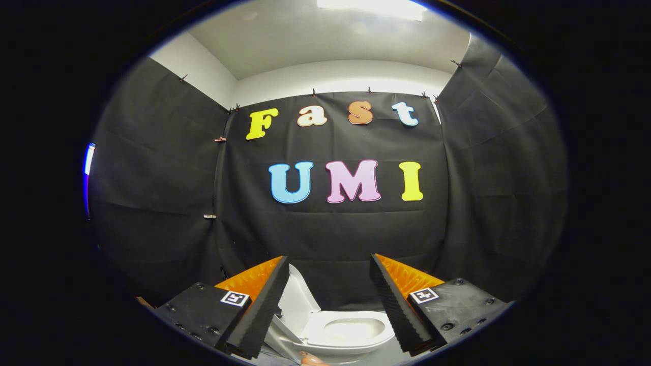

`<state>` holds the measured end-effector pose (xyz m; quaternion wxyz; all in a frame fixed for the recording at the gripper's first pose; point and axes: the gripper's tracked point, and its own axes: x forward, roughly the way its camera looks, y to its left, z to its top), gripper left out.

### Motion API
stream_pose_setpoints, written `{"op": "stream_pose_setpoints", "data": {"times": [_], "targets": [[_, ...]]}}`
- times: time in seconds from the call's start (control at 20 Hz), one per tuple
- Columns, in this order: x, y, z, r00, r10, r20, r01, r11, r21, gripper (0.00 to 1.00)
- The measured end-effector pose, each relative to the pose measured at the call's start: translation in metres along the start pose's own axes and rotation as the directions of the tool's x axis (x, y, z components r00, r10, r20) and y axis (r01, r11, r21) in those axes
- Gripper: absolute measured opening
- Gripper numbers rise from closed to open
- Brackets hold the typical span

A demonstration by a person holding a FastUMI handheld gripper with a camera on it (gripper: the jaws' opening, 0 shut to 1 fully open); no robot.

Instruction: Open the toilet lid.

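Two fingers (254, 310) of gripper (330, 305), spread wide apart, pinching nothing; square printed marker on each finger's housing. Raised above and short of toilet (351, 330), tips not touching it.

One small rounded item (313, 360), nearest of all, just this side of toilet's front rim; too little visible to identify.

One toilet, white, low between the two fingers and just beyond them. Seat ring (376, 343) down, oval bowl opening (353, 329) exposed inside it.

One toilet lid (297, 300), white, already lifted: standing up at far side of bowl, tilted back, close beside inner face of left-hand finger, partly hidden by that finger. Not in contact with either finger as far as can be told.

Pale floor (376, 358) around toilet's base.

Several panels of black cloth booth wall (335, 239) behind toilet and to both sides of it, creased, pinned along top edge with small clips (313, 93).

White room wall (346, 76) above cloth, well beyond toilet; ceiling with one bright light panel (371, 7) farthest up.
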<state>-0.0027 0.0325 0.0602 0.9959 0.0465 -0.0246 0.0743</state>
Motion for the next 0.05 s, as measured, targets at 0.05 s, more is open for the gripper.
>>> {"op": "stream_pose_setpoints", "data": {"times": [0.05], "targets": [[-0.0004, 0.0003, 0.0004, 1.000, 0.000, 0.000, 0.000, 1.000, 0.000, 0.99]]}}
